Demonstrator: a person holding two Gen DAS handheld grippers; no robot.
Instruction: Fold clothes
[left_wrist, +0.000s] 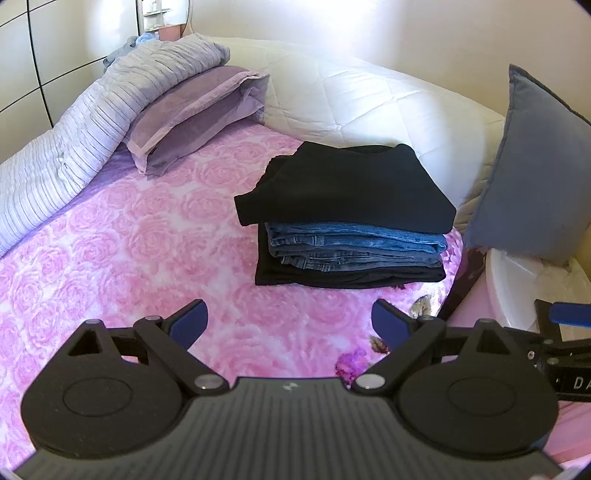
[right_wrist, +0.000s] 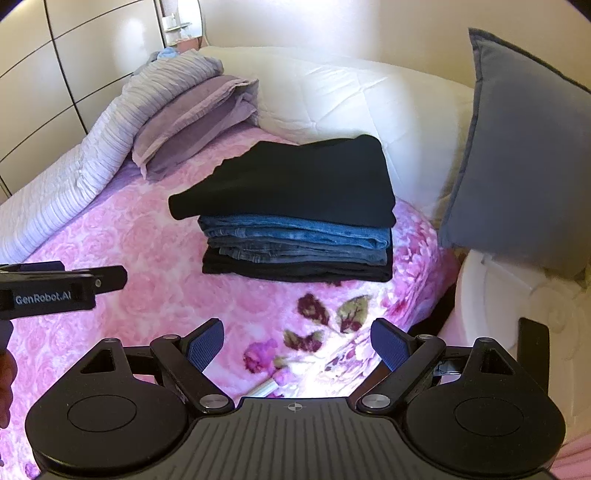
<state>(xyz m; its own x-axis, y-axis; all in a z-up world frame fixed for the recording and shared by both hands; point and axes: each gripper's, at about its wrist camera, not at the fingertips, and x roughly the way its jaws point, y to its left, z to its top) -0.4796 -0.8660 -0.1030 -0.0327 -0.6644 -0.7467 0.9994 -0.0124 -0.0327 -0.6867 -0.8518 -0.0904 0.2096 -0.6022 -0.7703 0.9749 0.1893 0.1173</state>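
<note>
A stack of folded clothes stands on the pink rose bedspread (left_wrist: 110, 251): a black garment (left_wrist: 343, 184) on top, folded blue jeans (left_wrist: 354, 247) under it, another black piece at the bottom. The stack also shows in the right wrist view, with the black top piece (right_wrist: 295, 181) above the jeans (right_wrist: 295, 240). My left gripper (left_wrist: 290, 323) is open and empty, hovering over the bedspread in front of the stack. My right gripper (right_wrist: 297, 345) is open and empty, also in front of the stack. The left gripper's body shows at the left of the right wrist view (right_wrist: 55, 288).
A lilac pillow (left_wrist: 192, 114) and a striped lilac quilt (left_wrist: 74, 140) lie at the back left. A white quilted headboard (left_wrist: 369, 96) curves behind the stack. A grey-blue cushion (left_wrist: 535, 177) leans at the right, above a white bed frame edge (right_wrist: 498, 302).
</note>
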